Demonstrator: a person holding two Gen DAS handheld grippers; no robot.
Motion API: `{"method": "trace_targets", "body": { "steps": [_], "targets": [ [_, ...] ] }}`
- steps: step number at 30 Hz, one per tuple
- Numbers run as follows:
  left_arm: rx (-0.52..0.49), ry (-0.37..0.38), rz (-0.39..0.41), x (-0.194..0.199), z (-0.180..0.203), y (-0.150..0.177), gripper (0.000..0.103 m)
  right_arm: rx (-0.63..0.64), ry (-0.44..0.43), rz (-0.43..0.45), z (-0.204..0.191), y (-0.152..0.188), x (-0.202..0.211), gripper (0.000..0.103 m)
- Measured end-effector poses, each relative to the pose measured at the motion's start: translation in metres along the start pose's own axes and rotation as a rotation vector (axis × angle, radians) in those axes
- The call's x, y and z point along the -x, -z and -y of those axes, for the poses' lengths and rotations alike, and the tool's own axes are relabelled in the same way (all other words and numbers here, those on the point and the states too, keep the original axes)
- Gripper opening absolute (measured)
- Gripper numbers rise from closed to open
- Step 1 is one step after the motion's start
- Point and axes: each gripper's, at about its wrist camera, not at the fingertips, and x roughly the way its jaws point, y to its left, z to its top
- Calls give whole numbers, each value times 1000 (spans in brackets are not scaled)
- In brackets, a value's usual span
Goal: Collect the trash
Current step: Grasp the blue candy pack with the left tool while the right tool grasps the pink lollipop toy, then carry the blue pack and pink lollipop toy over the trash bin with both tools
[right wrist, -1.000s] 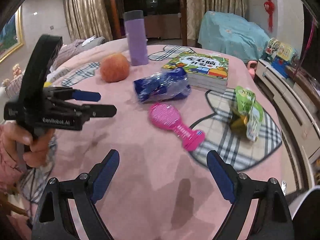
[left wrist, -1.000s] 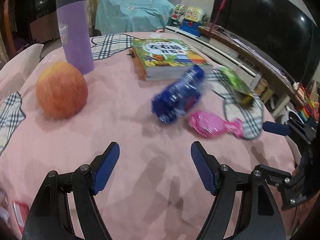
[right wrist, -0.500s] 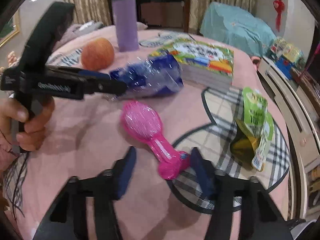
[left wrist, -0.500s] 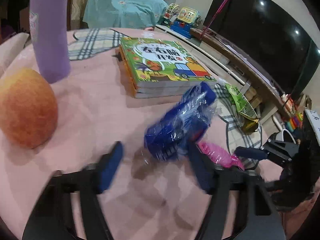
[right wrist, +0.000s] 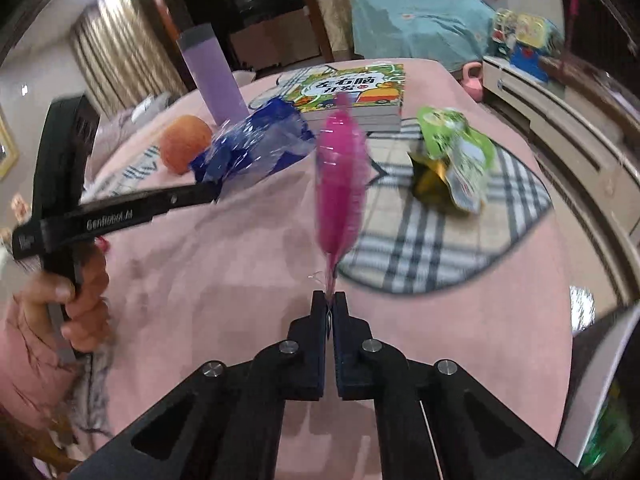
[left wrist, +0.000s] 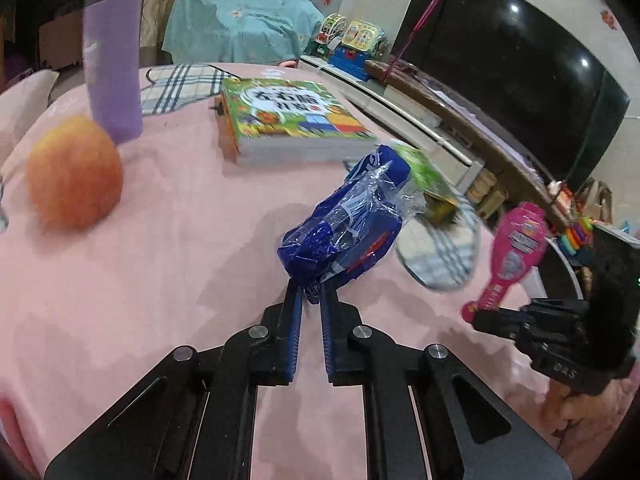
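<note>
My left gripper [left wrist: 310, 294] is shut on a crumpled blue plastic wrapper [left wrist: 344, 224] and holds it above the pink tablecloth; the wrapper also shows in the right wrist view [right wrist: 256, 148]. My right gripper [right wrist: 330, 300] is shut on the thin end of a pink brush-shaped package [right wrist: 340, 176], lifted off the table; it also shows in the left wrist view [left wrist: 516, 252]. A green and yellow snack wrapper [right wrist: 452, 160] lies on the plaid patch at the right.
An apple [left wrist: 74, 172], a purple tumbler [left wrist: 114, 52] and a children's book [left wrist: 288, 116] rest on the pink tablecloth [left wrist: 160, 280]. A TV stand [left wrist: 440, 108] with toys runs along the right. The table edge drops off at the right.
Both grippers went from open to shut. The left one closed on the blue wrapper and lifted it; the right one closed on the pink package and raised it off the table.
</note>
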Motion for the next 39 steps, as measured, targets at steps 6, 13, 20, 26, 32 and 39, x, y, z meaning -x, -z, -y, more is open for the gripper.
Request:
{"method": "trace_targets", "body": {
  "steps": [6, 13, 20, 26, 32, 39],
  "targets": [
    [52, 48, -4, 37, 31, 59, 9, -48, -44, -4, -7, 33, 31, 3],
    [89, 77, 9, 60, 57, 97, 8, -30, -19, -27, -13, 57, 66, 3],
    [76, 70, 11, 59, 76, 110, 8, -13, 15, -12, -16, 79, 73, 3],
    [91, 67, -2, 52, 80, 119, 8, -54, 23, 2, -15, 99, 67, 3],
    [61, 75, 1, 51, 97, 123, 8, -107, 22, 54, -12, 110, 77, 3],
    [20, 89, -4, 50, 117, 125, 8, -150, 30, 91, -5, 126, 92, 3]
  ]
}}
